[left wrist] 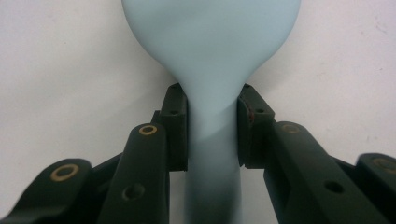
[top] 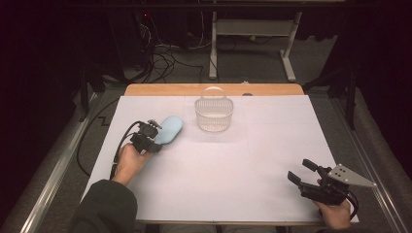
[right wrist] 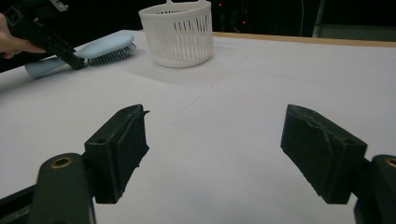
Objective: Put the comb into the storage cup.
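Observation:
A light blue hairbrush (top: 168,129) lies bristles down on the white table cover, left of centre. My left gripper (top: 151,138) is shut on its handle; in the left gripper view both pads (left wrist: 176,122) press the narrow neck of the hairbrush (left wrist: 212,70) just below the head. The right gripper view shows the hairbrush (right wrist: 100,49) at far left with the left gripper (right wrist: 70,58) on it. My right gripper (top: 302,171) rests near the table's front right corner, jaws wide apart and nothing between its fingers (right wrist: 122,149).
A white slatted plastic basket (top: 214,116) with a raised handle stands at the back centre, right of the brush; it also stands in the right gripper view (right wrist: 177,35). Past the wooden table edge (top: 214,89) lie cables and a desk frame on the floor.

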Demonstrator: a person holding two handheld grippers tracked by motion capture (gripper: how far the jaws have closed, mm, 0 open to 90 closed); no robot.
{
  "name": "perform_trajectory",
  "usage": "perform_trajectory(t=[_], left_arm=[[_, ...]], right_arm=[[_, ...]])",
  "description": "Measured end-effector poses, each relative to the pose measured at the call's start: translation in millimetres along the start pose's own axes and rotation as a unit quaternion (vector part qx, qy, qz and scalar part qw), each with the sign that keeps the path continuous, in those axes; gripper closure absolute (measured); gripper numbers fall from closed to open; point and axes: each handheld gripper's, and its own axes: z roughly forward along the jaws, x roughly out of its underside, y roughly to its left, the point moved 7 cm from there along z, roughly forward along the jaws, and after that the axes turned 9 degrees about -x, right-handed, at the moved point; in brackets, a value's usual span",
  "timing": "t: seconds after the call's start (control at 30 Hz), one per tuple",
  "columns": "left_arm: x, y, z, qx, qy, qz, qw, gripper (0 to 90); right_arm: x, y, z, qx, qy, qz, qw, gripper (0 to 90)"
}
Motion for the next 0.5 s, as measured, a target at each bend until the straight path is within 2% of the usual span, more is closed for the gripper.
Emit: perform_trajectory(t=[0.33, 0.5], left_arm=[[1.7, -3.5, -18.3, 0.001, -0.043, 0.009, 0.9990, 67.5], [7.7, -8.6, -27.0, 0.018, -0.067, 0.006, 0.9975, 67.4]], right_arm=[[0.0, 0.4, 0.5, 0.001, 0.001, -0.001, 1.0000, 22.9], [0.0, 0.9, 1.9, 0.000, 0.002, -0.002, 1.0000, 22.8]])
